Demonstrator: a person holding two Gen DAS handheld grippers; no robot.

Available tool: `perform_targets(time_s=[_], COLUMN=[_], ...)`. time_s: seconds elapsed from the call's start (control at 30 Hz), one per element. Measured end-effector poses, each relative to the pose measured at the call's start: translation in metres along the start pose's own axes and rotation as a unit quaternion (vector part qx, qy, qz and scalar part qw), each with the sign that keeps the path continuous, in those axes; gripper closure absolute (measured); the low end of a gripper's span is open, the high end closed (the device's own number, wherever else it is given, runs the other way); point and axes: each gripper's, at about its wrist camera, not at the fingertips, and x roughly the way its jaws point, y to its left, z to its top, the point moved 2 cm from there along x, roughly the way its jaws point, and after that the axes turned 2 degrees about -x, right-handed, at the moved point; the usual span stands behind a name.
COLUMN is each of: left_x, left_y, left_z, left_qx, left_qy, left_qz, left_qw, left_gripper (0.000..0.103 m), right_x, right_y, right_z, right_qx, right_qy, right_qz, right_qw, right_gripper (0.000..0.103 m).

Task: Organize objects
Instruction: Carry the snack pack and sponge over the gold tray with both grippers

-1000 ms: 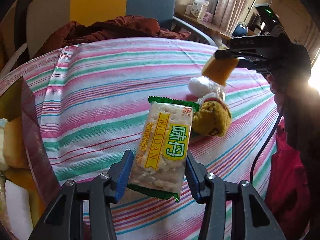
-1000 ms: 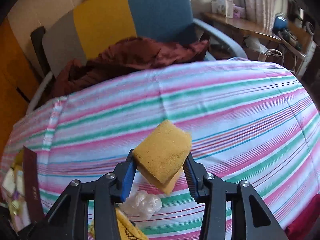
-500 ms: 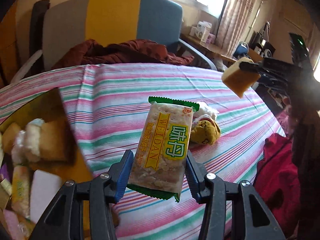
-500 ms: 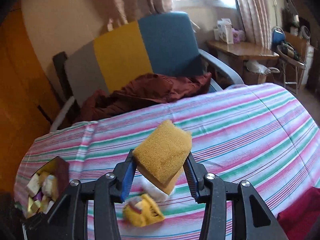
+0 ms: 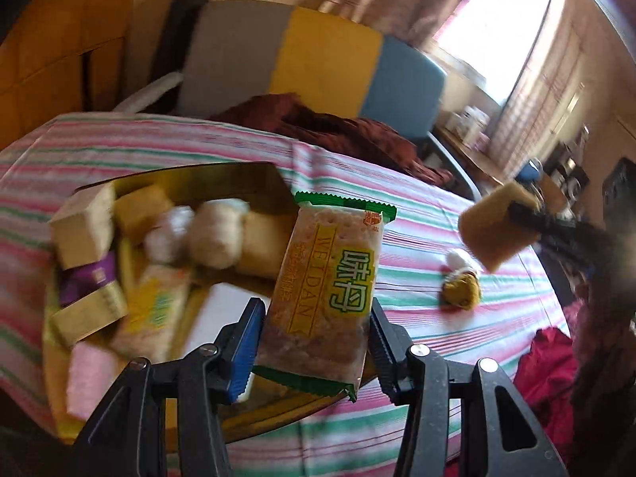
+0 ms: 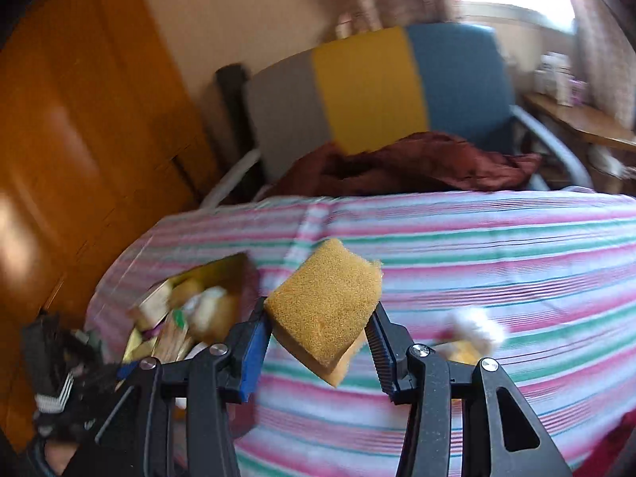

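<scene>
Box (image 5: 206,173): at nine o'clock on the striped surface (image 5: 417,214), already crowded (an added item could slide off the heap).
Left gripper (image 5: 316,351): fingers pinching the cracker packet (image 5: 330,290) by its lower end; it could pivot or slip.
Right gripper (image 6: 318,351): fingers pinching the sponge (image 6: 324,310) at three o'clock; compressed foam may spring loose.
Plush toy (image 5: 461,286): loose on the cloth.

The cracker pack (image 5: 326,302) has "WEIDAN" in yellow letters. Big green signs stand beside that word. Nothing else can be read.
</scene>
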Motion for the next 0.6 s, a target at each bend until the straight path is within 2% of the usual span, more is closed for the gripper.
perform_targets(time_s=[0.17, 0.27, 0.47, 0.6], left_x=[-0.024, -0.044, -0.075, -0.077], left_y=[0.049, 0.078, 0.121, 0.128], left_z=[0.001, 0.003, 0.003, -0.005], left_qx=[-0.07, -0.109, -0.165, -0.175], left_qy=[-0.017, -0.035, -0.063, -0.058], left_qz=[0.006, 0.006, -0.006, -0.016], left_qw=[0.9974, 0.9934, 0.9843, 0.9827], left_gripper=[0.052, 0.052, 0.052, 0.052], right_x=[0.03, 0.047, 0.072, 0.08], right_y=[0.052, 0.077, 0.113, 0.124], right_z=[-0.017, -0.029, -0.044, -0.051], right_qx=[-0.032, -0.05, -0.086, -0.104], right_qy=[0.04, 0.062, 0.096, 0.116], right_qz=[0.058, 0.077, 0.089, 0.084], right_qw=[0.997, 0.994, 0.988, 0.984], right_gripper=[0.055, 0.055, 0.054, 0.054])
